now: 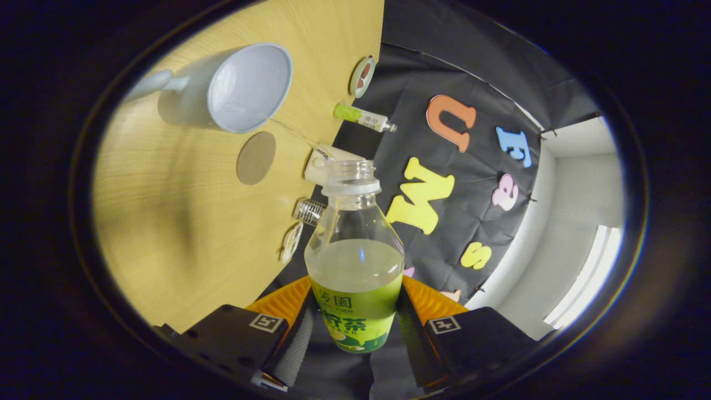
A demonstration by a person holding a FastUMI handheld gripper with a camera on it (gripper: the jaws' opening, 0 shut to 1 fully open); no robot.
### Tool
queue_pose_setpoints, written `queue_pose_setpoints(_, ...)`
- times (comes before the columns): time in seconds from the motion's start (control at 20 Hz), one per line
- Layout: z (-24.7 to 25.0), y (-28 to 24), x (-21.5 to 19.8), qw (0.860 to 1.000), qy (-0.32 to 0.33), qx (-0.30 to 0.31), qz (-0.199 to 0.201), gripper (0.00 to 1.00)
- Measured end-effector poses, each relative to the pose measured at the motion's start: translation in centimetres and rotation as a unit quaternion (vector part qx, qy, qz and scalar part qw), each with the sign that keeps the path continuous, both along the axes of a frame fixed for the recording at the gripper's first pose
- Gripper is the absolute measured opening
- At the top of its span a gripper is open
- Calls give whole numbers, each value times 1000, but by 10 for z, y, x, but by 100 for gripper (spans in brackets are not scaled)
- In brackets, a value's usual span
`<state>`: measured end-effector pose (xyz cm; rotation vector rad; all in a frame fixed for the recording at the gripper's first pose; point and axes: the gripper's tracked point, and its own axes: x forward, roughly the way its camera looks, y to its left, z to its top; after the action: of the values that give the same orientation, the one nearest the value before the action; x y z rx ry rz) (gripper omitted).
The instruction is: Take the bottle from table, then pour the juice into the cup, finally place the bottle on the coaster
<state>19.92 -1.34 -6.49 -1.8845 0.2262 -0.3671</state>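
- The fingers (311,328) are clamped on the bottle (355,261), one pressing each side of its labelled lower body, so the gripper (355,328) carries it clear of the table (166,222).
- The bottle rises from between the fingers with its neck pointing ahead; it is uncapped, the open mouth showing at the far end.
- Inside it, pale greenish juice fills the lower part to about the shoulder, and the upper part and neck are clear and empty.
- The whole scene looks rolled to one side, which suggests the gripper is turned so as to bring the bottle's mouth toward the cup; this is a judgement from the tilt alone.
- The cup (244,89) lies well beyond the fingertips and off to the left of the bottle's mouth, its wide opening facing the camera and its handle on the far left side. It appears empty, so pouring has apparently not yet begun.
- The coaster (256,158), a plain round disc, lies flat on the table between the cup and the bottle's neck, bare and free to receive the bottle.
- Near the table's edge beyond the bottle sit small items: a green-and-white tube (364,117) and a round tin (362,76).
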Motion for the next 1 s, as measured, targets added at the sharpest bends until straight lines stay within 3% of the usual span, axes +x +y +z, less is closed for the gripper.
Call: queue_pose_setpoints(1.0, 42, 17, -12, 996, -13, -83, 9, 80)
